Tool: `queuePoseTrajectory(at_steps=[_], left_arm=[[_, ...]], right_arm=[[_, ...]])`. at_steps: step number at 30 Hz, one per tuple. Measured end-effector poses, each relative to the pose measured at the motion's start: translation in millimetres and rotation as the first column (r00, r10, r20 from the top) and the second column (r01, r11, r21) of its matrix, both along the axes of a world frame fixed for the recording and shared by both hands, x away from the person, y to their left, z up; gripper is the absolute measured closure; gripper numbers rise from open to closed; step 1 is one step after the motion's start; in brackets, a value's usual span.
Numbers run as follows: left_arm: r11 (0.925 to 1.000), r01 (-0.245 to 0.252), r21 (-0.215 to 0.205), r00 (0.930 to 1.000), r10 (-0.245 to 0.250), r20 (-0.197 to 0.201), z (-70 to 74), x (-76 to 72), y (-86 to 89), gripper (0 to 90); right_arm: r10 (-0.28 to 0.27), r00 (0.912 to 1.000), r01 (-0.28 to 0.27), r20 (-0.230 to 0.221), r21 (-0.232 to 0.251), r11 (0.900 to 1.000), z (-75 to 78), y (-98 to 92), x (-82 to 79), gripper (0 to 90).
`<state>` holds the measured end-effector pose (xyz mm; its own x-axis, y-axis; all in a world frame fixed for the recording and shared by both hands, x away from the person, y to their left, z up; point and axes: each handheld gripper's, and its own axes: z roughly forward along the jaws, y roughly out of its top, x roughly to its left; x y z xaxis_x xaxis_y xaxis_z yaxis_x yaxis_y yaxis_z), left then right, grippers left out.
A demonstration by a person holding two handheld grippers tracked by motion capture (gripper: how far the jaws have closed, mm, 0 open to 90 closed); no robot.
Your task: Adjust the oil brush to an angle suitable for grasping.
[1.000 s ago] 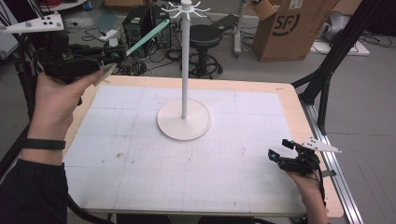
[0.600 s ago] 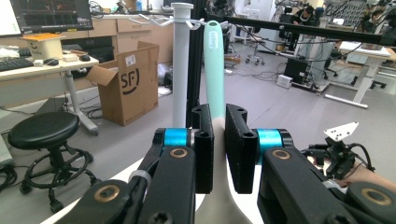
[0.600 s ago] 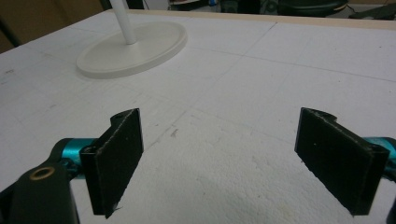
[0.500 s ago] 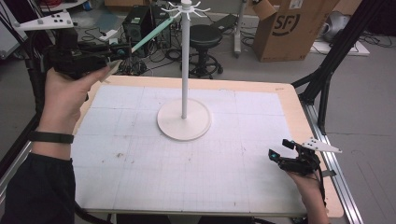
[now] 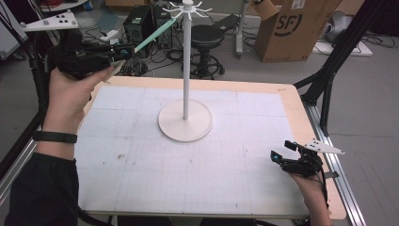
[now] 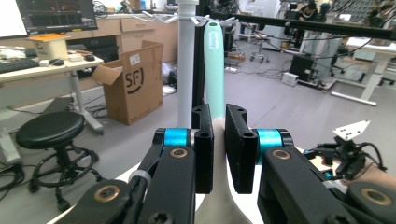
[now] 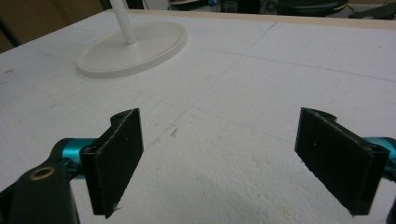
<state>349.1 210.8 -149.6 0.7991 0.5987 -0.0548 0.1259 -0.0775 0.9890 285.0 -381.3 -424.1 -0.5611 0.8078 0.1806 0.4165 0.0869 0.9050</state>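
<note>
A white stand (image 5: 187, 56) with a round base (image 5: 185, 123) rises from the middle of the gridded table, and its top carries a ring of hooks (image 5: 187, 8). My left gripper (image 5: 120, 51) is raised above the far left corner, shut on a mint-green utensil handle (image 5: 153, 36) that slants up toward the hooks. In the left gripper view the handle (image 6: 215, 70) stands up between the jaws of the left gripper (image 6: 218, 116), its tip level with the hooks beside the pole (image 6: 186, 70). My right gripper (image 5: 277, 157) rests low at the front right, open and empty (image 7: 219, 154).
The white mat (image 5: 244, 141) covers a wood-edged table. Beyond the far edge stand a black stool (image 5: 207, 35), a cardboard box (image 5: 291, 28) and cabling on the floor. A black frame leg (image 5: 329, 80) runs along the right side.
My left hand has drifted slightly to the right with the green utensil, bringing its tip a little nearer the stand's top. The right gripper has stayed still.
</note>
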Motion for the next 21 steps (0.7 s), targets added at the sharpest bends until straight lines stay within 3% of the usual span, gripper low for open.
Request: queuePoseTrajectory(at_steps=[7,21], left_arm=[[0.9998,0.003,-0.021,0.9996,-0.002,0.027,2.6,-4.2,3.7,82.2],[0.9999,-0.012,-0.011,0.9998,0.012,0.018,-0.5,3.4,0.3,82.1]], right_arm=[[0.000,1.0000,0.000,0.001,-0.001,1.000,-0.4,-0.2,0.2,14.5],[0.000,1.0000,0.000,0.002,-0.001,1.000,-0.4,-0.3,0.0,14.5]])
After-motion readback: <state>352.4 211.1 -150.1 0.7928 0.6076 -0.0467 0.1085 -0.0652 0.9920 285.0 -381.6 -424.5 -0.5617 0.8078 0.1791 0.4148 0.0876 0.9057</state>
